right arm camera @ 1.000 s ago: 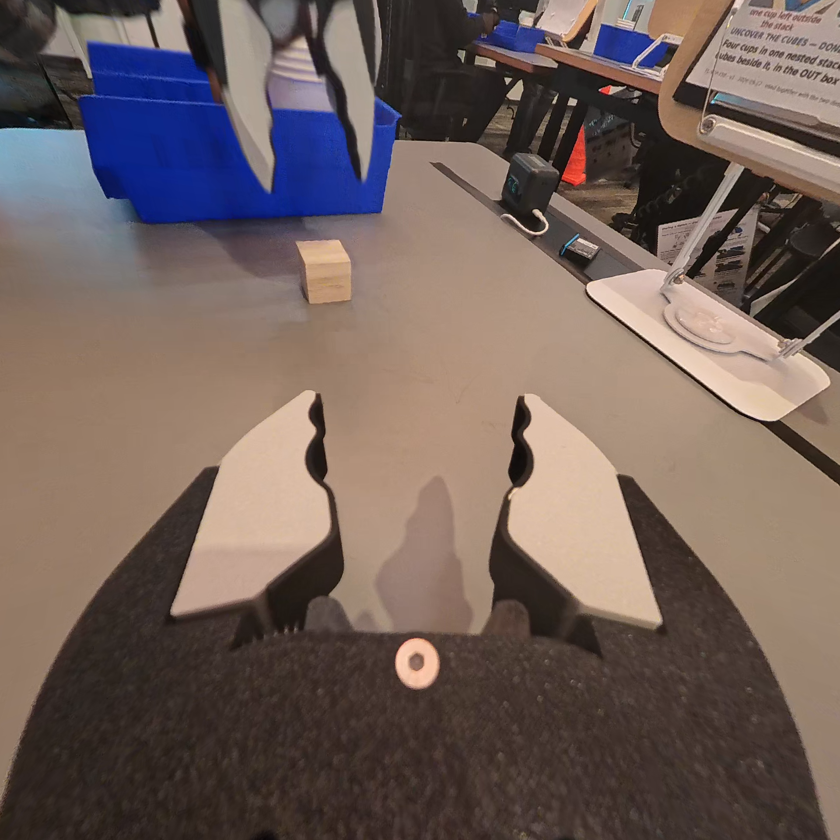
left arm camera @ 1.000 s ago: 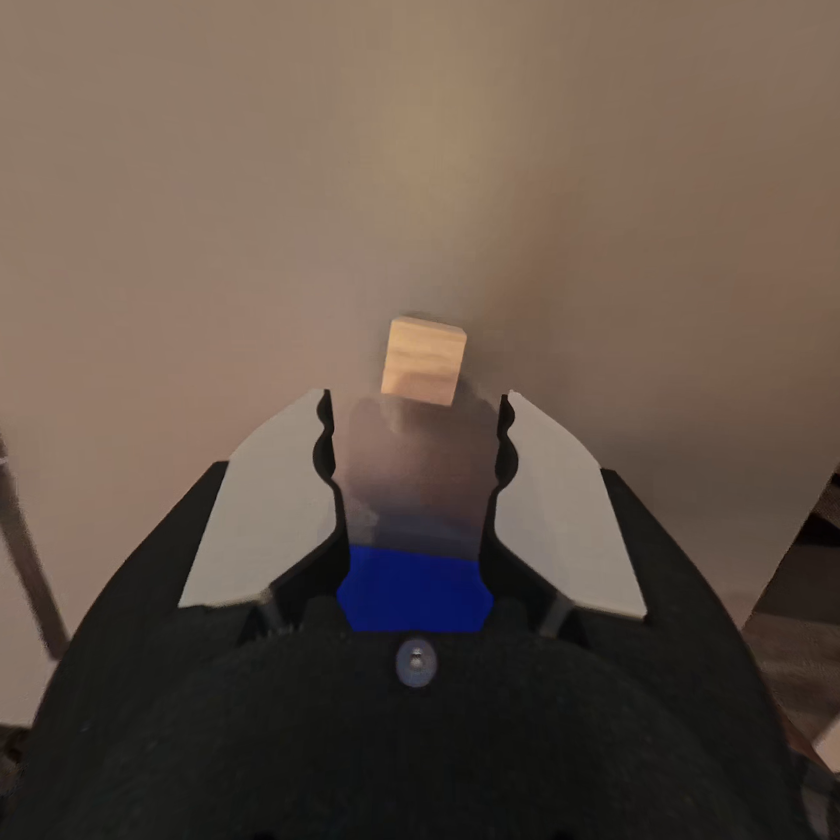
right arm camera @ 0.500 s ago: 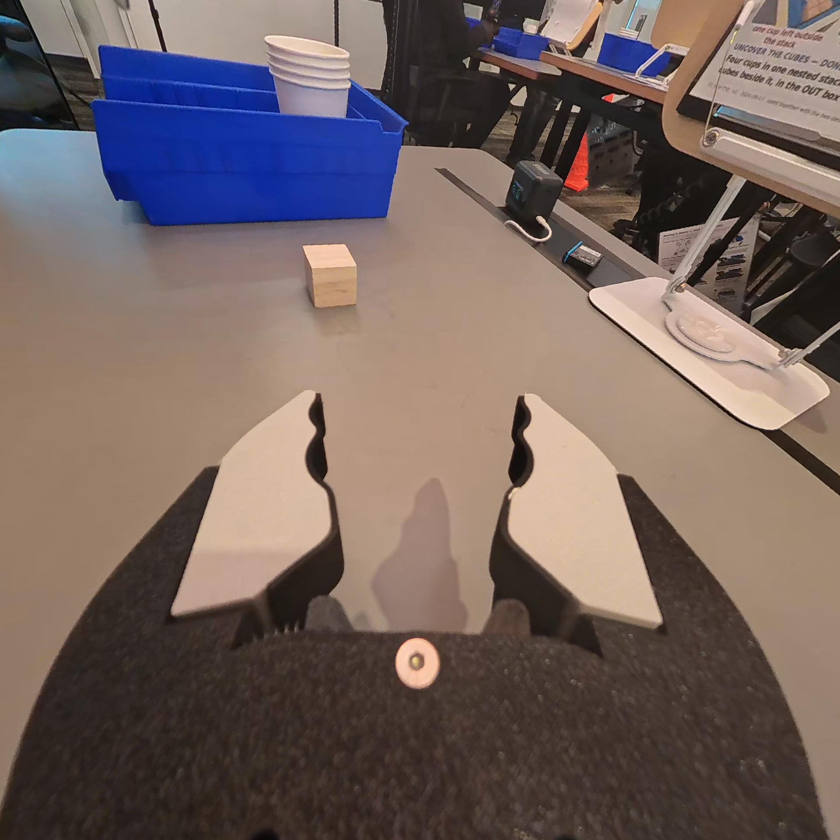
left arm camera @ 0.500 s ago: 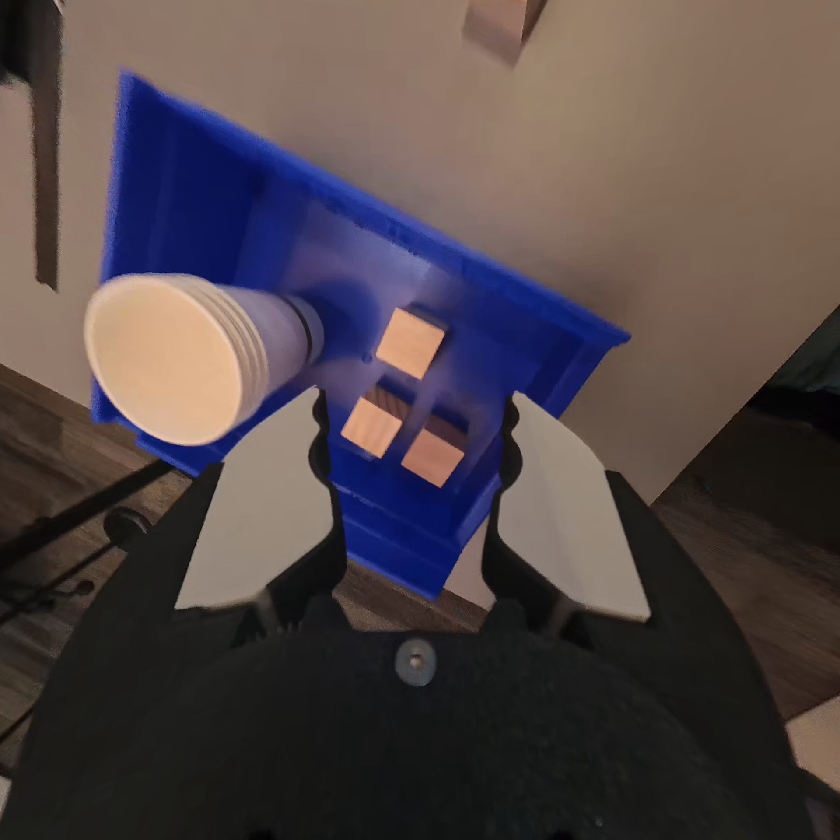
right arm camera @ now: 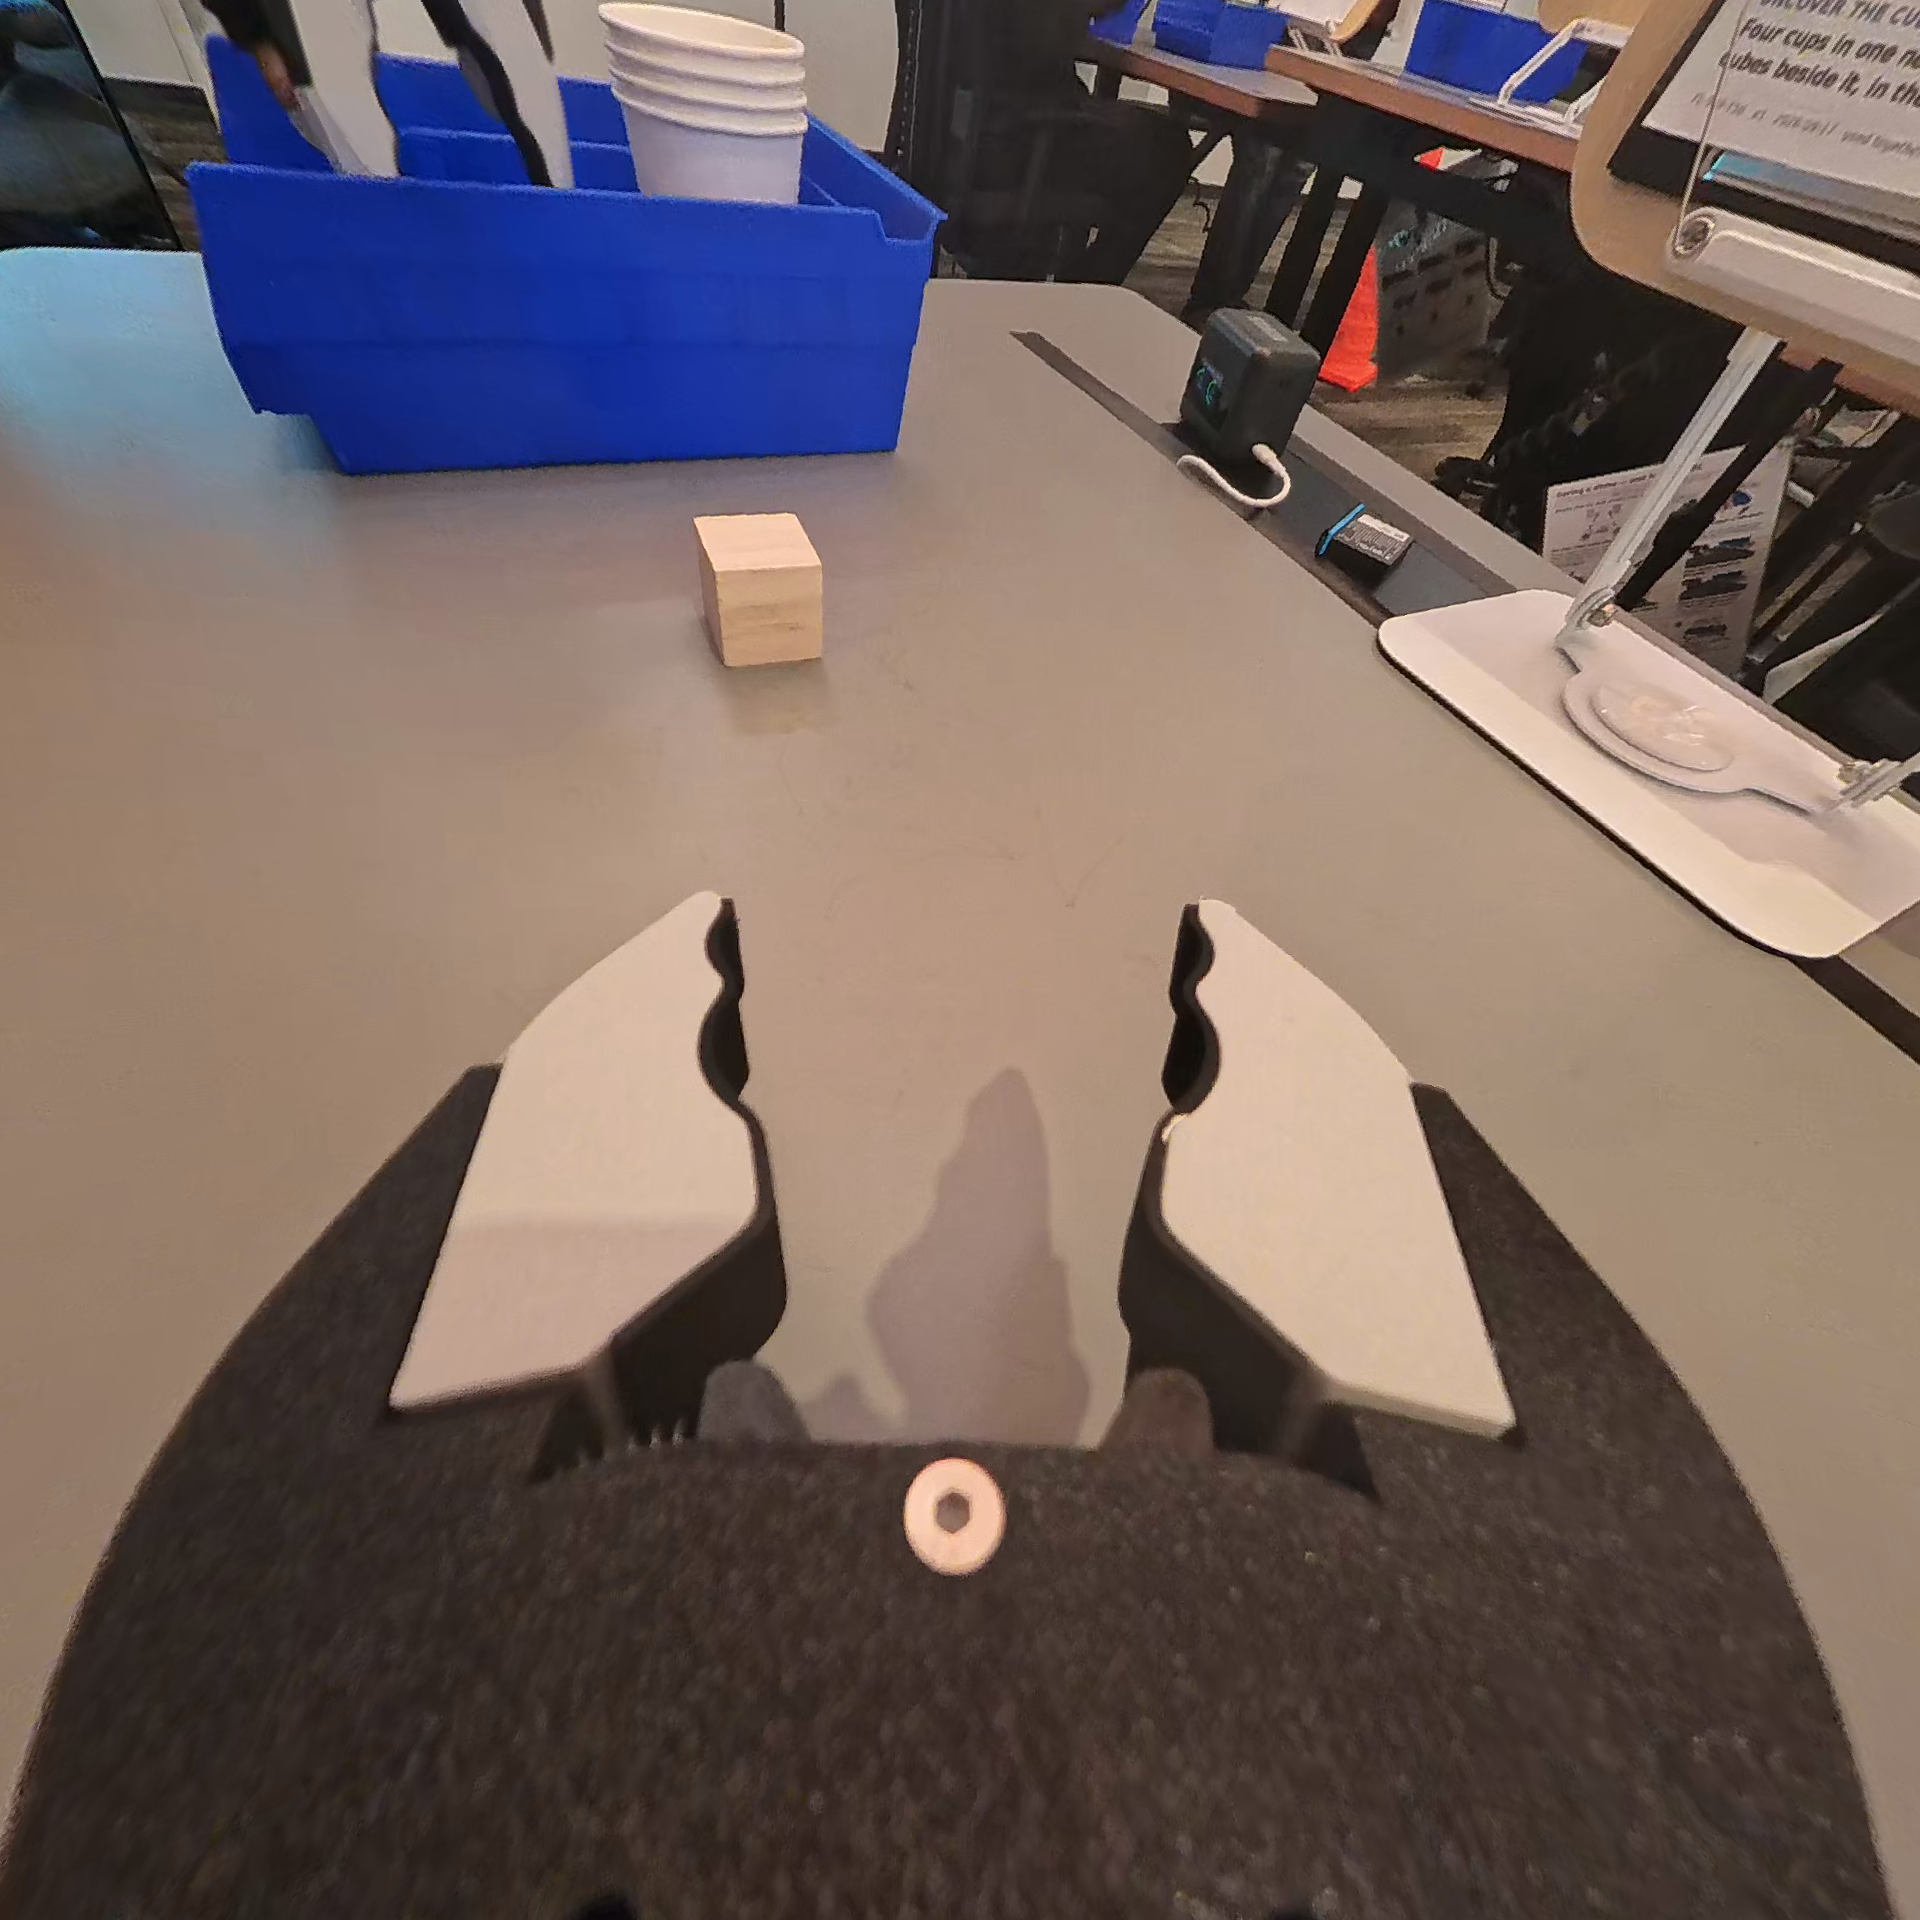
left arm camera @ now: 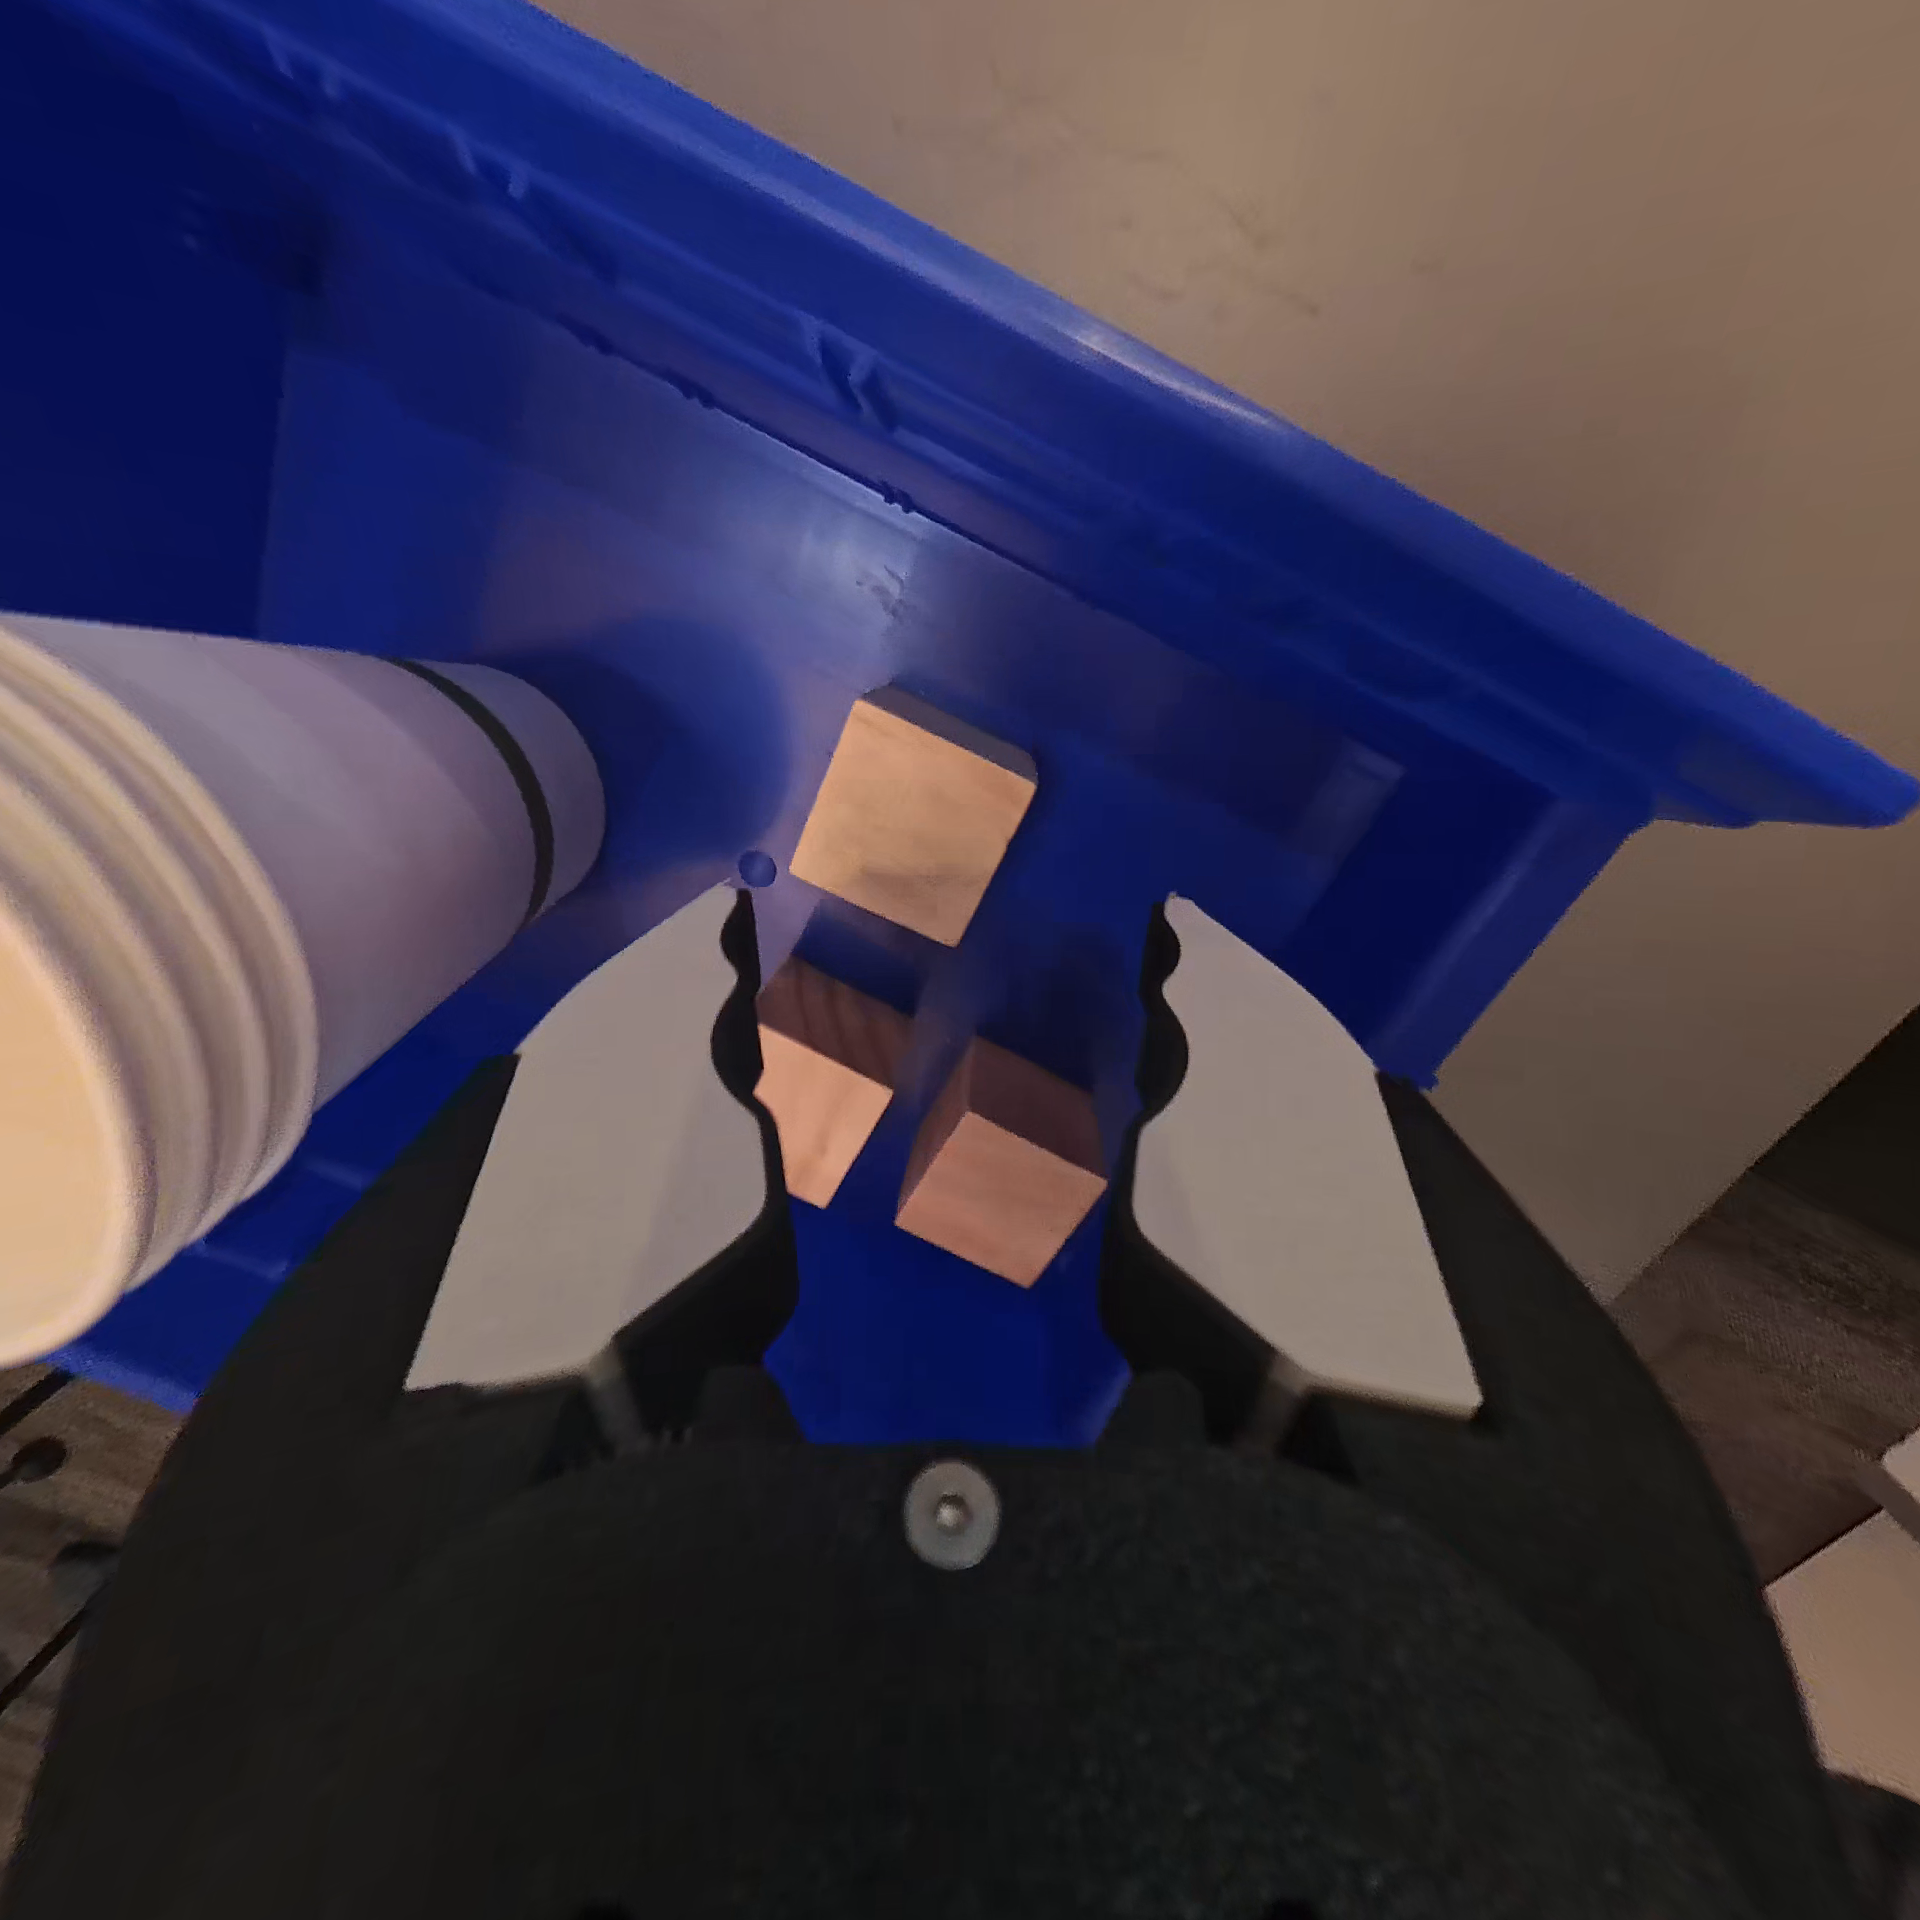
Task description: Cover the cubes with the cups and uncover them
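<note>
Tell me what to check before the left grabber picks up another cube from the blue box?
1. Left gripper open: ok, jaws apart and empty.
2. Cubes left in the bin: ok, three are there.
3. Aimed at one cube: cannot tell; the near cube and the left cube both lie between the fingers, the far cube just beyond the tips.
4. Clear of the cups: ok, the stack stands left of the fingers.
5. Table has room: ok, only one cube stands there.
6. Right gripper out of the way: ok, open and empty, over the table.
</note>
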